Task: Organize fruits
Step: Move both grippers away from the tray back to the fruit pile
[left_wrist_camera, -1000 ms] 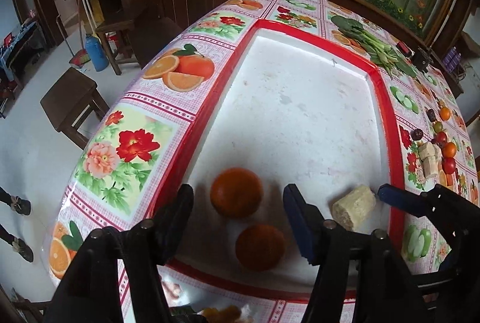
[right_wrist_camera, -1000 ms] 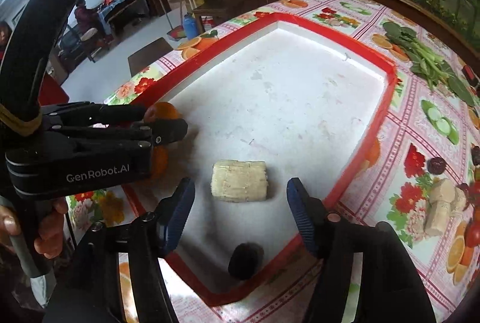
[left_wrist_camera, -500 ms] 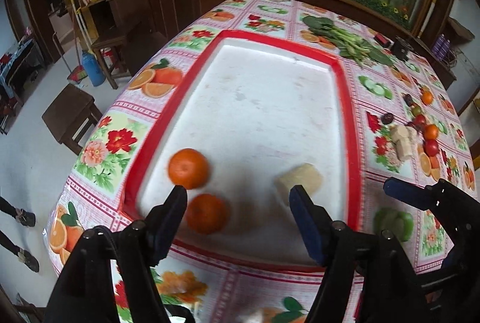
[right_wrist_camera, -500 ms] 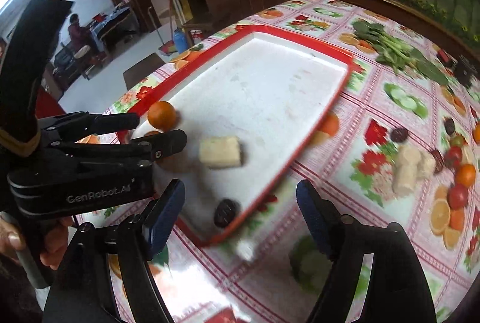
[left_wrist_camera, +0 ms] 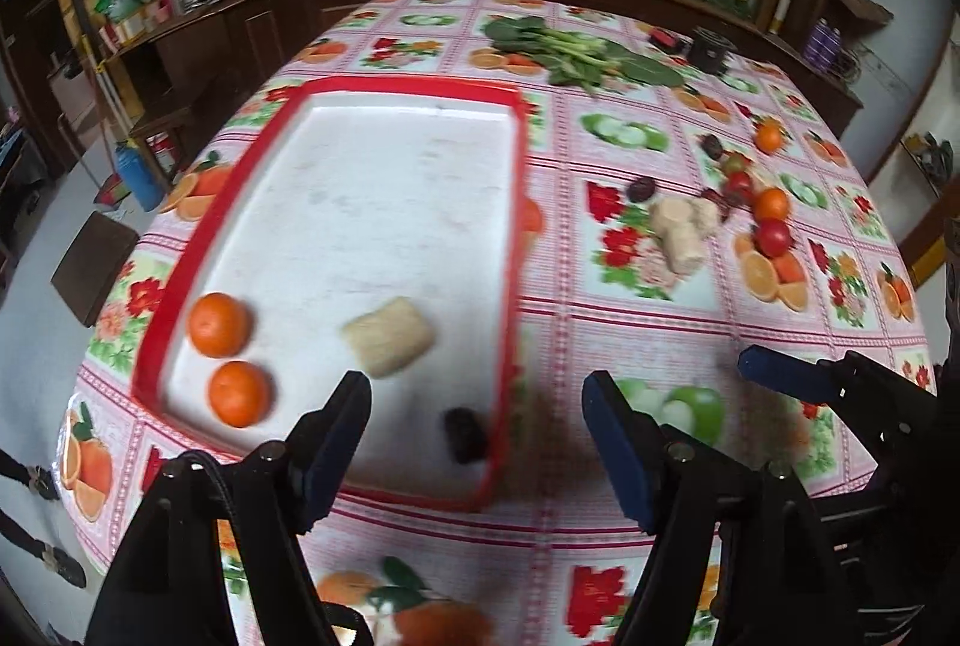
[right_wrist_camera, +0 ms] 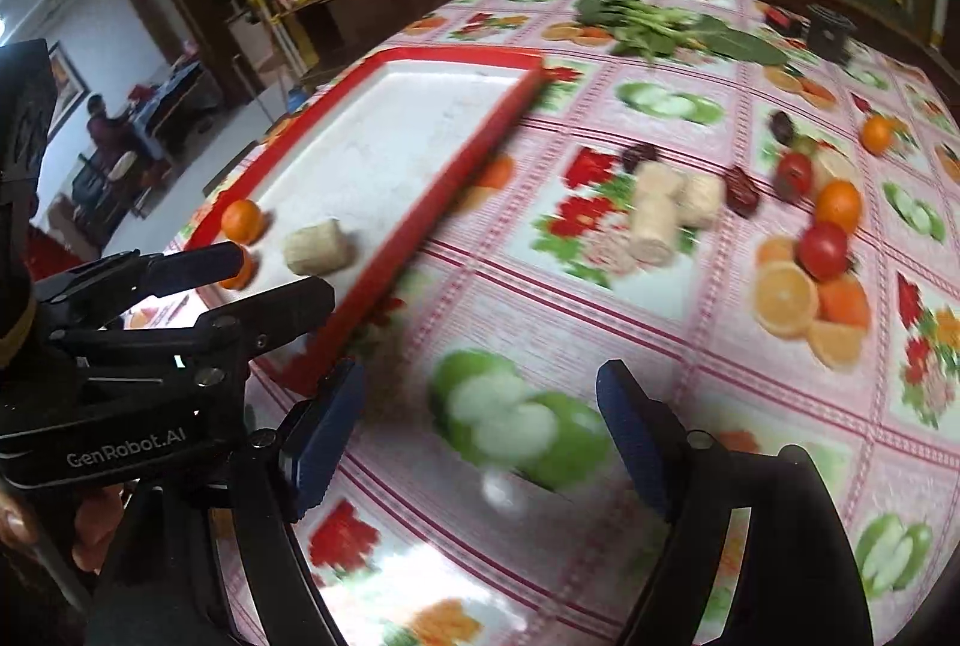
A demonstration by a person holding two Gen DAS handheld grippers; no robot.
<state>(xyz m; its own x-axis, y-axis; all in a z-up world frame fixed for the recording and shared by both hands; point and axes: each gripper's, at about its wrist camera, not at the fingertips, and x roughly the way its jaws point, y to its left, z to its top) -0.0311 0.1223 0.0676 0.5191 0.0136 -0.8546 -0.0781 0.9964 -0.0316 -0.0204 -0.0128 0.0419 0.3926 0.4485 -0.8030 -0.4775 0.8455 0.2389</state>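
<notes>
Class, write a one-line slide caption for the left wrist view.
Open left gripper above a red-rimmed tray holding two oranges, a pale chunk and a dark fruit.

left hand-held gripper (left_wrist_camera: pixel 477 430) empty, right hand-held gripper (right_wrist_camera: pixel 480 421) opening

The right tongs (right_wrist_camera: pixel 480 430) are opening with nothing between them, low in the frame over the blurred fruit-print tabletop (right_wrist_camera: pixel 690 322). At the left edge the left tongs (right_wrist_camera: pixel 270 274) reach toward a red-rimmed tray (right_wrist_camera: pixel 456 178) holding two oranges (right_wrist_camera: pixel 242 221) and a pale sugarcane piece (right_wrist_camera: pixel 318 247). At right, more sugarcane pieces (right_wrist_camera: pixel 657 214), tomatoes (right_wrist_camera: pixel 823 250), oranges and dark dates lie loose on the tabletop.
</notes>
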